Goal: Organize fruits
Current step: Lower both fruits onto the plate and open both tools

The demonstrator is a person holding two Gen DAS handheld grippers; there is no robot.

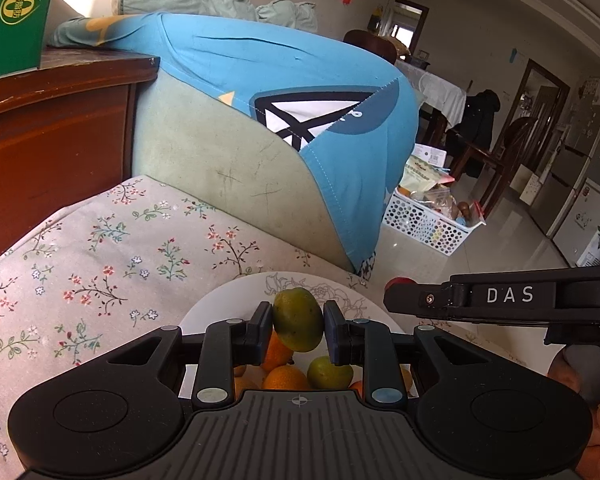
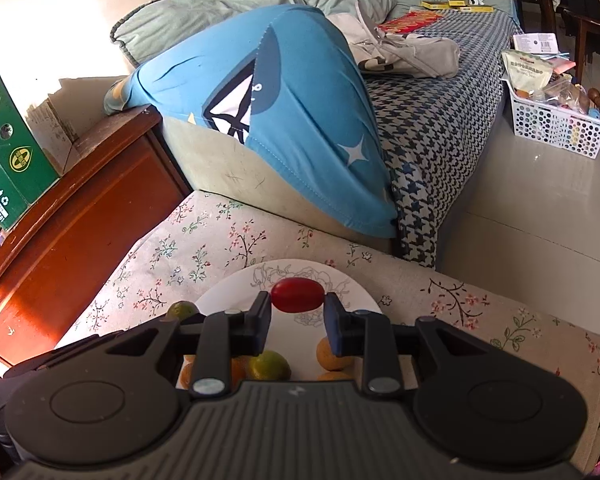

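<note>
White plate (image 2: 236, 292) carrying orange and green citrus (image 1: 328, 372). Above plate: left tongs (image 1: 298, 322) clamped on green citrus fruit (image 1: 298, 318), upright; right tongs (image 2: 297, 306) clamped on red tomato (image 2: 297, 295), crosswise.

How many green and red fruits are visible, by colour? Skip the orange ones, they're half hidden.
Green: 2 (held green fruit, loose green fruit on the plate)
Red: 1 (red fruit, also held)
Total: 3

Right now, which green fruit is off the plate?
The yellow-green citrus clamped in the left claw; the other green one lies on the plate among oranges.
</note>
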